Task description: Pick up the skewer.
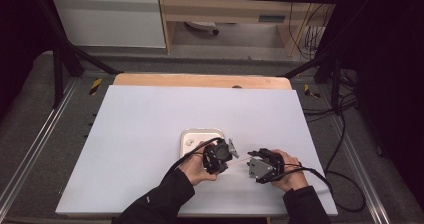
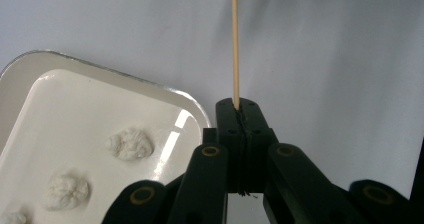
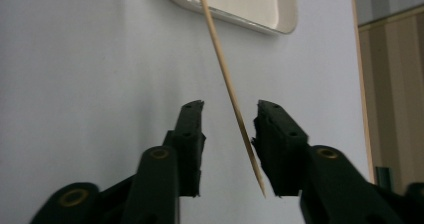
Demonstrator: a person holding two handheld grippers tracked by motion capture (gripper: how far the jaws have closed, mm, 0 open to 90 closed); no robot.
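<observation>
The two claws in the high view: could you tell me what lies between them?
A thin wooden skewer spans that gap. The left claw is shut on one end; in the right gripper view the other end sits between the right claw's open jaws.

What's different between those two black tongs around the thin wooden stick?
The left tongs are shut, pinching one end of the wooden stick; the right tongs stand open, the stick's pointed end passing between their jaws, close by one of them. The left tongs sit beside the white tray of small dough-like lumps; the right tongs sit farther from it. Both are black, two-jawed and hand-held.
</observation>
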